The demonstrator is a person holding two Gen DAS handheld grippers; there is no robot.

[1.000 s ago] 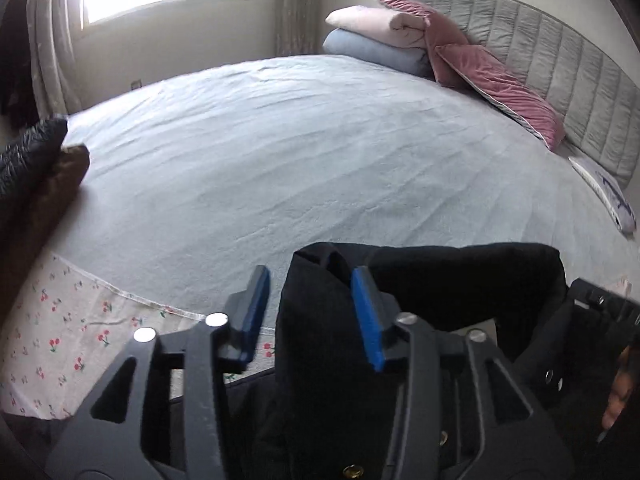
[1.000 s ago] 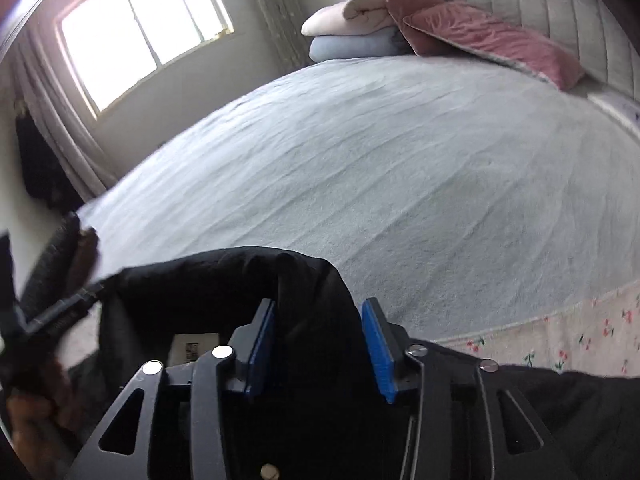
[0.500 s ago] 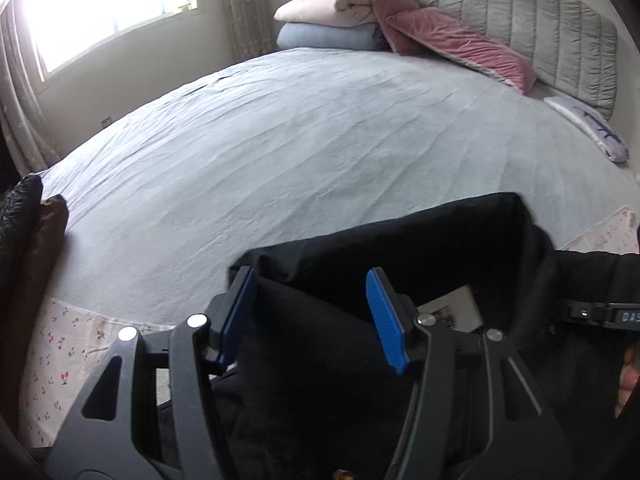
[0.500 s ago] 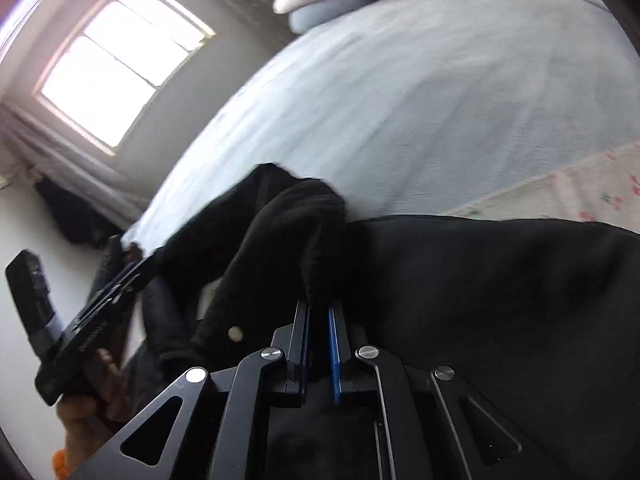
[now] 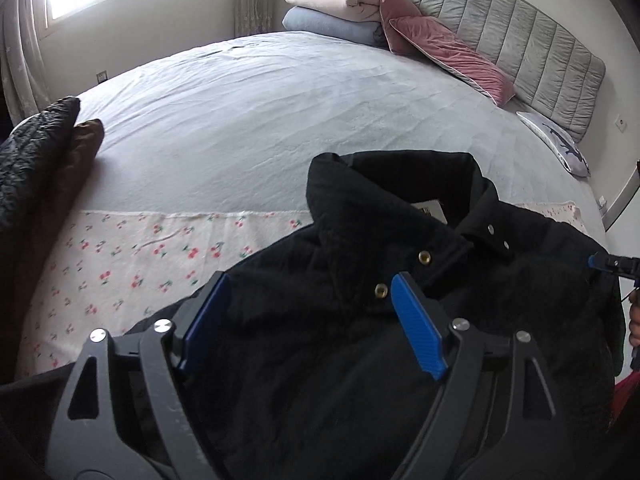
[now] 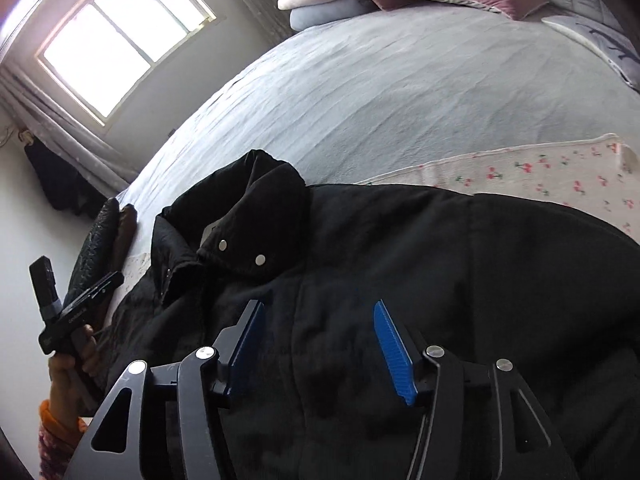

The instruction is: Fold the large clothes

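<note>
A black padded jacket [image 5: 360, 340] with snap buttons lies on the near edge of the bed, its collar [image 5: 392, 184] standing up toward the bed's middle. It also shows in the right wrist view [image 6: 400, 260]. My left gripper [image 5: 308, 320] is open just above the jacket's chest, holding nothing. My right gripper [image 6: 316, 336] is open above the jacket's body, also empty. The left gripper and the hand holding it appear at the left edge of the right wrist view [image 6: 80, 296].
The jacket rests on a cherry-print cloth [image 5: 132, 248] over a grey bedspread [image 5: 280, 104]. Dark folded garments [image 5: 36, 160] lie at the bed's left edge. Folded blankets [image 5: 332, 12] and pink pillows [image 5: 444, 48] sit by the grey headboard [image 5: 520, 44].
Both grippers held the jacket's collar area up a second ago. The right one was shut on the fabric half a second ago. Now both are open and the jacket lies flat on the bed.
</note>
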